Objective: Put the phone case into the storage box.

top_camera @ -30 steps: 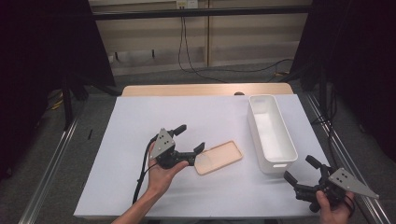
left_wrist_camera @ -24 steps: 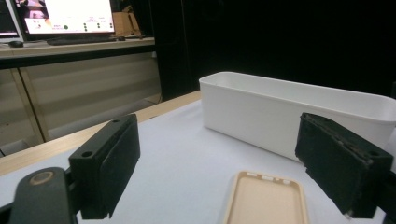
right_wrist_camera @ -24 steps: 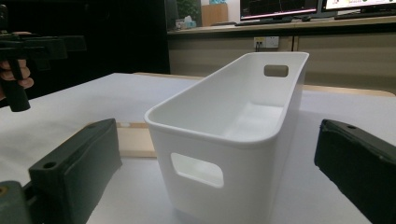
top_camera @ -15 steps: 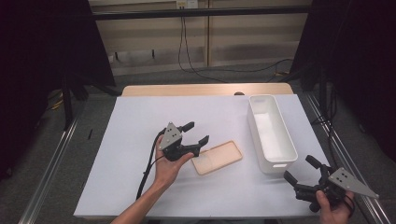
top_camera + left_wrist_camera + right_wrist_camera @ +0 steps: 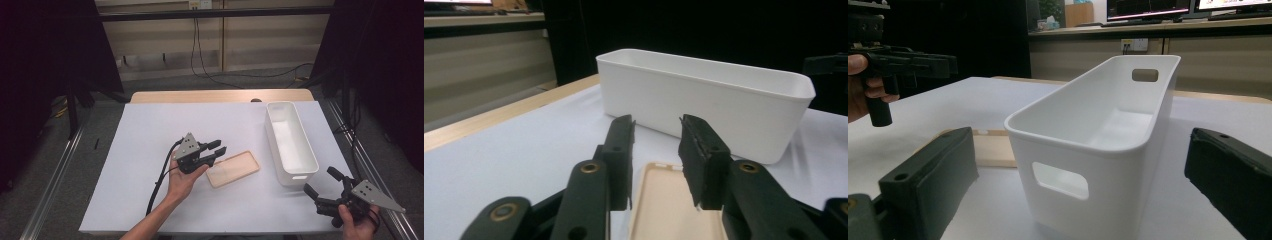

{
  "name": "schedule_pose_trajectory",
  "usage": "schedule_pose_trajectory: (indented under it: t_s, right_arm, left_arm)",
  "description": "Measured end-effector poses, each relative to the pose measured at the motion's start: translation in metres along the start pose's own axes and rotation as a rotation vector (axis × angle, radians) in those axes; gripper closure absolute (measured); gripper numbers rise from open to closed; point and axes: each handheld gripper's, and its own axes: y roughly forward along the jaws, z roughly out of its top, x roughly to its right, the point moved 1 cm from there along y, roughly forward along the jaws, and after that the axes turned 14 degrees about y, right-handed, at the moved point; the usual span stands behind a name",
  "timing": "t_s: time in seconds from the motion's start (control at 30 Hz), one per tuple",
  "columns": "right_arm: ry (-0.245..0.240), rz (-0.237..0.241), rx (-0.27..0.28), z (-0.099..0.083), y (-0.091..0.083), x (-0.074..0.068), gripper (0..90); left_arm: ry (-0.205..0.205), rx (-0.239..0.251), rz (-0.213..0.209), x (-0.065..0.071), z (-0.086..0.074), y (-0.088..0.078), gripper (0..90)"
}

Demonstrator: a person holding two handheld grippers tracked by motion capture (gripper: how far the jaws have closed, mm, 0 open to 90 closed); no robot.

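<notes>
The tabletop [image 5: 150,150] is a wide rectangle under a smooth, matte white sheet, with a strip of pale wood showing along its far edge. On it, toward three o'clock, stands a long white plastic bin [image 5: 290,142], glossy, round-cornered, with slot handles cut in its short ends; it stands empty. Just left of the bin, near the middle of the sheet, lies a flat tan phone case [image 5: 234,169], a shallow rounded rectangle with a raised rim, hollow side up. The left gripper [image 5: 214,150], black with a grey three-cornered plate, hangs just above the case's nine-o'clock end; its jaws have just been closing and stand narrowly parted, the case below them, not pinched. At five o'clock, off the sheet's corner, the right gripper [image 5: 320,182] has its jaws spread wide, facing the bin's near end.
</notes>
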Motion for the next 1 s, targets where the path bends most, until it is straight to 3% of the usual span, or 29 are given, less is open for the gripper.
schedule_pose_trajectory:
  t_s: [0.23,0.4,0.5,0.7,0.77,0.87,0.9,1.0]
  right_arm:
    - [-0.001,-0.002,-0.003,0.0,0.0,0.0,0.1]
    - [-0.001,-0.003,-0.002,0.0,-0.001,0.0,0.1]
    - [0.002,-0.002,-0.001,0.0,0.0,0.0,0.1]
    - [0.001,-0.004,-0.002,0.0,-0.001,0.0,0.1]
    - [0.003,-0.003,0.0,0.0,-0.001,0.0,0.1]
    - [-0.001,-0.003,-0.003,0.0,-0.001,0.0,0.1]
    - [0.002,-0.003,-0.002,0.0,-0.001,0.0,0.1]
    - [-0.001,-0.002,-0.001,0.0,-0.001,0.0,0.1]
  left_arm:
    - [-0.015,-0.025,-0.079,0.002,0.001,0.003,90.0]
    - [-0.037,-0.056,-0.123,0.003,0.001,0.006,90.0]
    - [-0.058,-0.111,-0.166,0.003,0.0,0.01,90.0]
    - [-0.064,-0.16,-0.219,0.005,0.003,0.016,90.0]
    - [-0.062,-0.206,-0.25,0.007,0.005,0.019,90.0]
    - [-0.059,-0.23,-0.268,0.008,0.005,0.022,90.0]
    - [-0.069,-0.257,-0.304,0.01,0.004,0.027,90.0]
    - [-0.058,-0.293,-0.333,0.011,0.005,0.034,90.0]
